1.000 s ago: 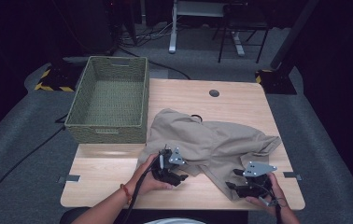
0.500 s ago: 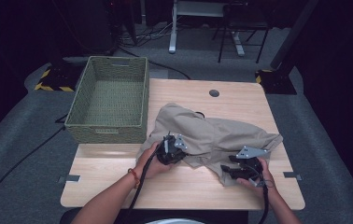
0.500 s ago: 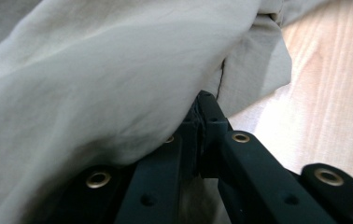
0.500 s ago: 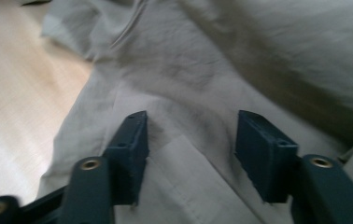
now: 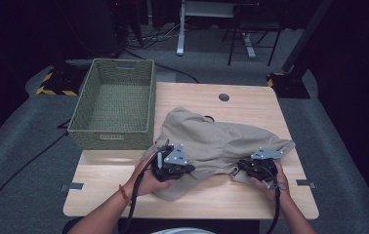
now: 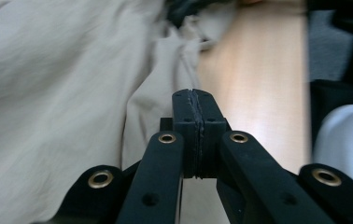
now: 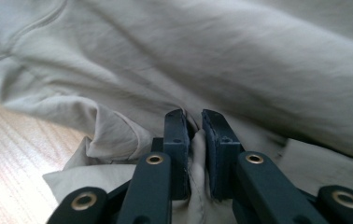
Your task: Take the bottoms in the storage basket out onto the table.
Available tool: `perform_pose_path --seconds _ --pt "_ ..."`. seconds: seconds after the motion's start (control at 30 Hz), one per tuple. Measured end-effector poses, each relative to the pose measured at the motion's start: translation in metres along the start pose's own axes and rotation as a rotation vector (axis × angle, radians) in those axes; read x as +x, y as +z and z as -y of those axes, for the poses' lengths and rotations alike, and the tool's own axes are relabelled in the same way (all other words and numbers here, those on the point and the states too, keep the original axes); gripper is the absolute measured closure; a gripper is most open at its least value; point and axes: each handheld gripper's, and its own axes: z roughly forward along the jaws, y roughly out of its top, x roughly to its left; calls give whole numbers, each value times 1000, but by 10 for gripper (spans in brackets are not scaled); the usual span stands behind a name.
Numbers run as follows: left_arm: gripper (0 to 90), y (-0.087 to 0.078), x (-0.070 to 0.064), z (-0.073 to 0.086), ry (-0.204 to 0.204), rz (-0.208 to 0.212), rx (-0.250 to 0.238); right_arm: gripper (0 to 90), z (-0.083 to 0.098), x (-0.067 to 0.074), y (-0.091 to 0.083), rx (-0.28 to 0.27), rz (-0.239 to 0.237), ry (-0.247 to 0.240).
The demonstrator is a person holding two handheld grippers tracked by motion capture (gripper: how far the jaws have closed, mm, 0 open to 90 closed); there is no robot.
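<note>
Below centre of the high view, a beige garment (image 5: 216, 141) is pinched by the closing right gripper (image 7: 194, 140); the left gripper (image 6: 195, 121) is clenched, seemingly empty.

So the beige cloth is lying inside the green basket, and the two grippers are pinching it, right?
Not quite. The beige cloth lies on the wooden table, beside the green basket, not inside it; the high view shows this. The pinching part holds: the right gripper has just closed on a fold of cloth, and the left gripper is shut at the cloth's edge.
</note>
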Motion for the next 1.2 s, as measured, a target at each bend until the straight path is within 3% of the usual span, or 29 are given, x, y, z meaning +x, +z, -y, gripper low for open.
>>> perform_pose_path --seconds 0.17,0.27,0.3,0.4,0.47,0.53,0.6,0.67,0.73,0.77,0.83,0.93,1.0,1.13,1.2 --pt "898 2 -17 10 -5 78 13 707 2 2 -5 23 -12 0" --pt "874 10 -20 22 -5 90 51 712 9 8 -15 41 -72 -45" --pt "846 12 -20 26 -7 74 66 715 11 10 -18 52 -80 -51" --pt "673 13 -14 36 -46 -43 88 710 20 15 -26 89 -135 -63" --pt "590 9 -8 40 -74 -52 66 709 26 19 -34 98 -166 -60" --pt "504 5 -1 43 -96 -95 46 692 30 22 -40 116 -178 -69" --pt "474 3 7 46 -132 -118 33 653 31 27 -47 138 -210 -105" --pt "442 6 16 50 -162 -148 48 585 26 32 -56 107 -232 -135" --pt "429 15 23 55 -171 -163 93 497 16 31 -62 56 -216 -134" --pt "445 18 24 57 -171 -163 108 486 5 29 -66 6 -181 -142" --pt "507 25 26 62 -173 -128 127 448 -13 22 -71 -67 -125 -154" --pt "568 33 25 67 -150 -79 189 383 -49 -1 -67 -166 -15 -119" --pt "585 37 23 69 -137 -69 214 355 -74 -19 -52 -171 50 -110" --pt "593 37 22 70 -149 -40 207 317 -115 -49 0 -66 80 -133" --pt "603 36 19 72 -141 -25 198 308 -126 -61 25 -10 48 -95"
